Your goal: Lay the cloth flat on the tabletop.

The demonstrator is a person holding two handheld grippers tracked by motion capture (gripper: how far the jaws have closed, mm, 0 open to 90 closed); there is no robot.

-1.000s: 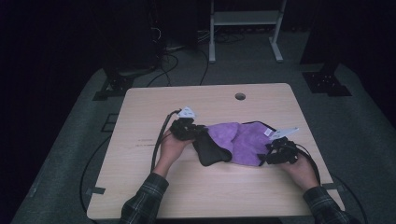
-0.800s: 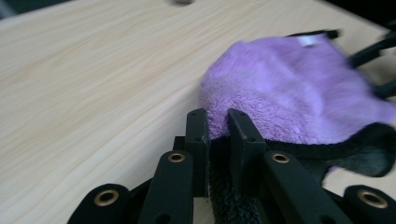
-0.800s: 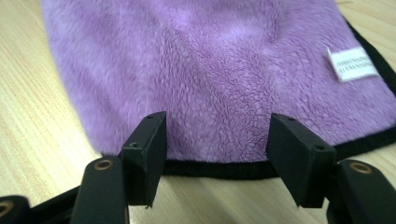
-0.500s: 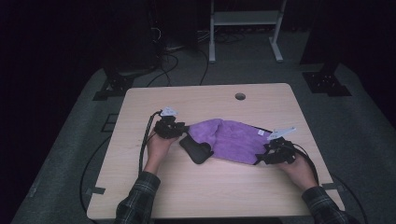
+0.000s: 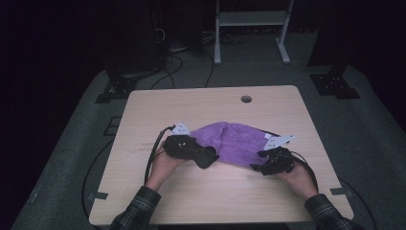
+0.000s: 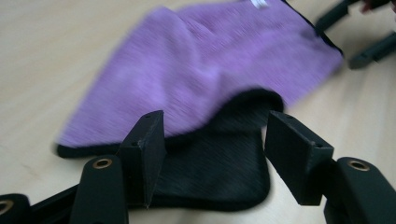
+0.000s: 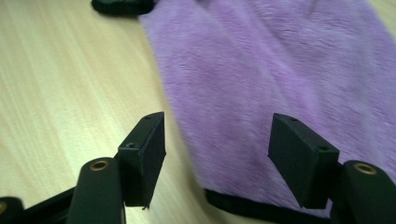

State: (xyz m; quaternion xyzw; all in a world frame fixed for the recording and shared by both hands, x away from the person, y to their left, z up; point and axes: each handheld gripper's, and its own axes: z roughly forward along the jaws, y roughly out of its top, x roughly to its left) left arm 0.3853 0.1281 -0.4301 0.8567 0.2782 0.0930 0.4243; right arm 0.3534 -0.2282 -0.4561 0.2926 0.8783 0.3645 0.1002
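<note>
Plaid sleeves point(image 5: 139, 211), black tongs point(image 6: 212, 154), brass rivets, trailing black cable point(image 5: 154, 153)

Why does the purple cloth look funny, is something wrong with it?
Nothing is broken or spilled. The purple cloth just lies rumpled, not flat, on the table. One corner is flipped over, showing its black underside. The left gripper and right gripper are both open at its edges.

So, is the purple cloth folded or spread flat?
Folded, partly: the purple cloth lies doubled over, its black underside turned out at one corner.
</note>
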